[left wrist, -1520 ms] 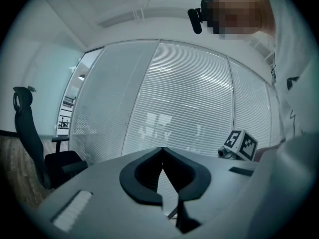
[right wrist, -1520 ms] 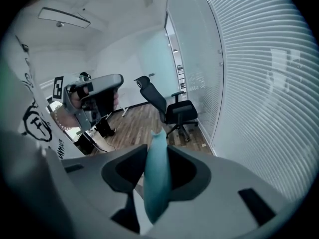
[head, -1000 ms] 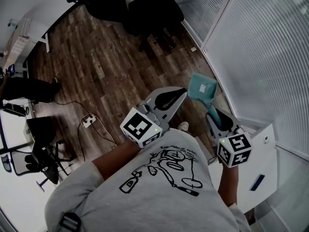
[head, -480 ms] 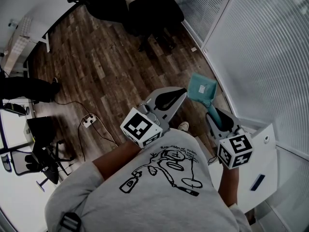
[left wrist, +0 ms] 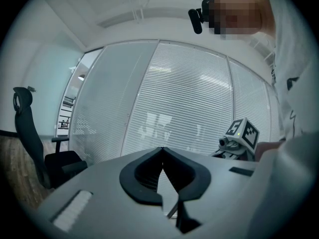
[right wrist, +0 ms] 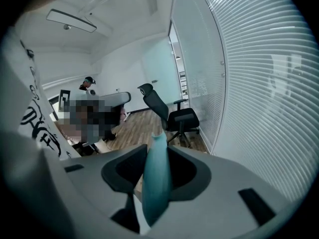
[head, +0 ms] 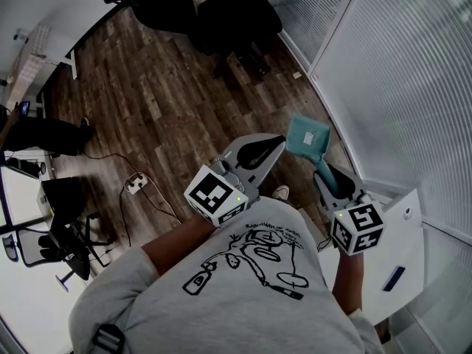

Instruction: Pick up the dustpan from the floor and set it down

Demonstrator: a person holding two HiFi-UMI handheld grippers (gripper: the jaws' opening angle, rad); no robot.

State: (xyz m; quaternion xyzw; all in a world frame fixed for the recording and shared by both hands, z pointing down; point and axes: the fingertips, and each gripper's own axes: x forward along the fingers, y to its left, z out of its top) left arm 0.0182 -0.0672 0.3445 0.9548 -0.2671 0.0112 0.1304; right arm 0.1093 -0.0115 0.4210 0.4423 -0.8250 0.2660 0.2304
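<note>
Dustpan [head: 308, 134], of teal colour, is in the grasp of the right tool [head: 330, 179]: its two jaws press on the handle from both sides, and the flat pan part points away from the person, toward the glass wall with blinds [head: 398, 72]. In the right gripper view the handle stands upright between the jaws as a narrow teal strip. The pan hangs over the wooden floor [head: 147, 87], close to the bottom of the glass wall. It seems to be lifted off the floor, but from the steep head view I cannot say this for sure. The left tool [head: 273, 142] is beside the dustpan, to its left, and does not touch it. Its jaws are closed tip against tip, with nothing between them, and it looks toward the blinds. Two black office chairs [head: 236, 13] stand farther away on the floor, well apart from the dustpan. A white power strip [head: 134, 184] with its cable lies on the floor to the left of the person, who wears a grey shirt [head: 243, 271] with a black drawing.
</note>
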